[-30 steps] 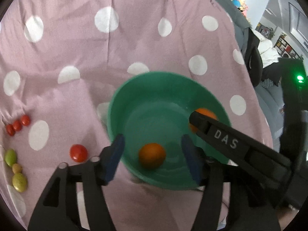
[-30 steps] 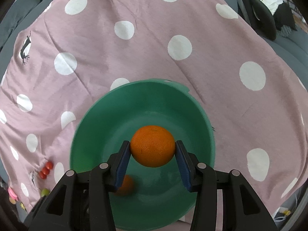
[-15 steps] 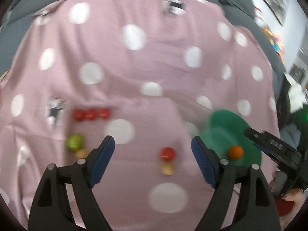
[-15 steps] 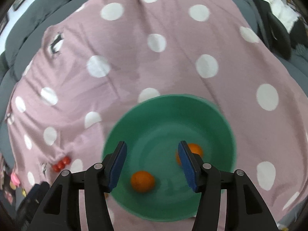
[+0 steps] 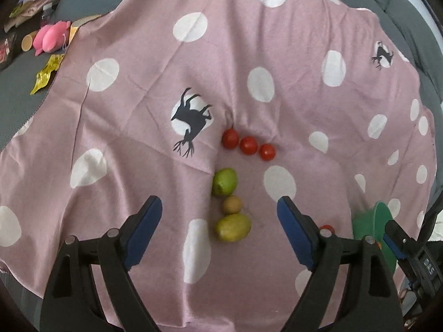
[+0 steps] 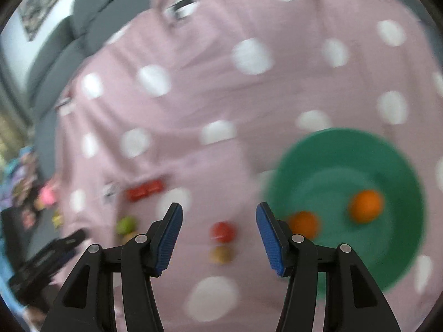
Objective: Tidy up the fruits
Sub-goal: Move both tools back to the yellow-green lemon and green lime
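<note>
In the left wrist view my left gripper [image 5: 218, 203] hovers over a column of a green fruit [image 5: 224, 181], a small brown fruit [image 5: 232, 204] and a yellow-green fruit [image 5: 233, 227]. Its jaws are opening and its pads touch none of them. Three red tomatoes [image 5: 248, 145] lie in a row beyond. In the blurred right wrist view my right gripper [image 6: 219, 207] is open and empty above a red tomato [image 6: 223, 231] and a small tan fruit [image 6: 221, 254]. To its right the green bowl [image 6: 346, 144] holds two oranges [image 6: 366, 206].
Everything lies on a pink polka-dot cloth [image 5: 193, 69] over a grey sofa [image 5: 16, 105]. A pink plush toy [image 5: 51, 38] and wrappers sit at the far left edge. The bowl's rim [image 5: 379, 221] shows at the left view's right edge, beside the other gripper [image 5: 409, 251].
The right gripper let the orange go into the bowl and swung left toward the loose tomato. The left gripper left the bowl, swung left over the green fruits and spread wider.
</note>
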Demonstrator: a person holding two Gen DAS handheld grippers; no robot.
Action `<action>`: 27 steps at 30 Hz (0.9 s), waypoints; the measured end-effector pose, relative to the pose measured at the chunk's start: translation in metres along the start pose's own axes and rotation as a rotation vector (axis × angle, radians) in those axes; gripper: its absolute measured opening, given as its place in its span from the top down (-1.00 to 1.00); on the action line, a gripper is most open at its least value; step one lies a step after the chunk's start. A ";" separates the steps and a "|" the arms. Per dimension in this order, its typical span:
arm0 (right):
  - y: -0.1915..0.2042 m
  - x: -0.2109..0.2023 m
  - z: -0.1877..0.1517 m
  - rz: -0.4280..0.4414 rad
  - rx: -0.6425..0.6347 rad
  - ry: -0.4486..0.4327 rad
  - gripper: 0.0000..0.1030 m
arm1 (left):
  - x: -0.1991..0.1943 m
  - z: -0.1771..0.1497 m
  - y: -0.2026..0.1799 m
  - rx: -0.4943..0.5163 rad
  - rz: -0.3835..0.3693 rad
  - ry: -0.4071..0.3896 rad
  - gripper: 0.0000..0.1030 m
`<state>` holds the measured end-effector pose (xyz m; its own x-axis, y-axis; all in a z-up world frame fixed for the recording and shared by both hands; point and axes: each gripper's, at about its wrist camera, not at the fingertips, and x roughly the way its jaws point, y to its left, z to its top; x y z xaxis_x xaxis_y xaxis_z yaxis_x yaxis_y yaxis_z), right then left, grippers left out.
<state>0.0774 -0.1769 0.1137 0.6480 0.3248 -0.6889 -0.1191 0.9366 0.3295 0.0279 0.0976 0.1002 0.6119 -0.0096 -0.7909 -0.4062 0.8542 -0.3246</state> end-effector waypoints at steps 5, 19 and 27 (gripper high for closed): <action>0.033 0.025 -0.012 0.072 -0.073 0.084 -0.09 | 0.006 0.001 0.003 -0.015 0.007 0.012 -0.47; 0.119 0.121 -0.063 0.237 -0.191 0.357 -0.07 | 0.013 0.009 0.019 -0.067 0.020 0.035 0.09; 0.120 0.144 -0.069 0.218 -0.164 0.396 0.11 | 0.013 0.018 0.016 -0.081 -0.017 0.006 0.09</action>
<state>0.1045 -0.0091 0.0093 0.2618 0.5111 -0.8187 -0.3582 0.8391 0.4093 0.0418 0.1203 0.0944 0.6156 -0.0269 -0.7876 -0.4494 0.8090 -0.3788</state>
